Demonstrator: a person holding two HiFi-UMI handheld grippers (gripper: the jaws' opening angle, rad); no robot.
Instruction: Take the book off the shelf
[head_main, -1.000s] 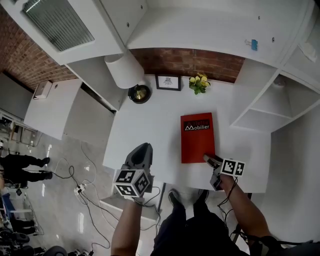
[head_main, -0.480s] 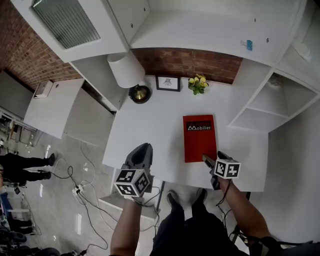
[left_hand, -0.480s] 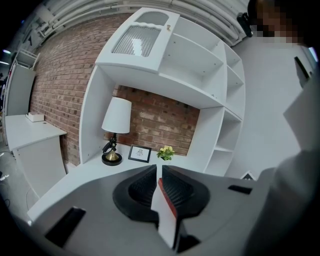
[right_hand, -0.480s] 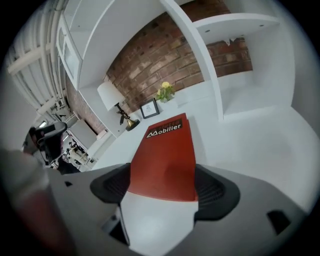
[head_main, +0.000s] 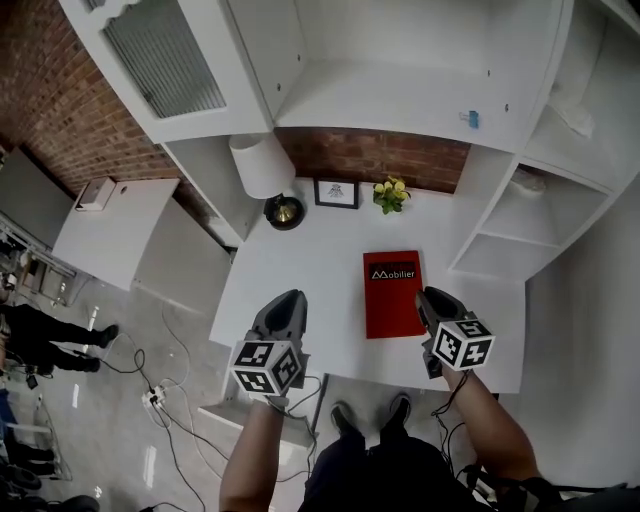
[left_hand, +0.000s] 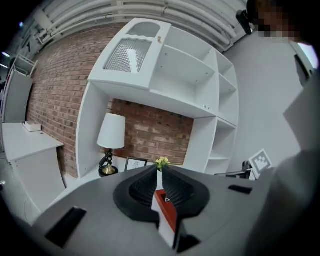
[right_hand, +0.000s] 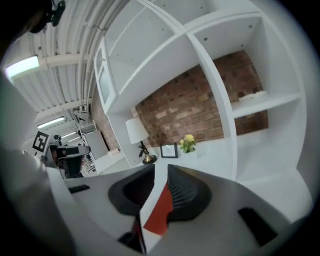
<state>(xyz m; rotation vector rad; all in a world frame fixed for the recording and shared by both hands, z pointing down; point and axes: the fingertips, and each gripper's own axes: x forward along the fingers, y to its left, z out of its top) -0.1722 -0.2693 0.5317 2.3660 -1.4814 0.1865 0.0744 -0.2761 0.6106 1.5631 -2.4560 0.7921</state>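
The left gripper (head_main: 289, 296) is holding its jaws together; the right gripper (head_main: 429, 295) has just been closing its jaws, now standing slightly apart, gripping nothing.

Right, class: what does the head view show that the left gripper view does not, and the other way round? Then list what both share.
Only the head view: the floor cables, the person's shoes, and the red book lying flat with its whole cover showing on the white desk.
Only the left gripper view: the ceiling pipes above the shelf unit, and the left gripper seen from behind, jaws shut.
Both: the red book, lamp, picture frame and yellow flowers.
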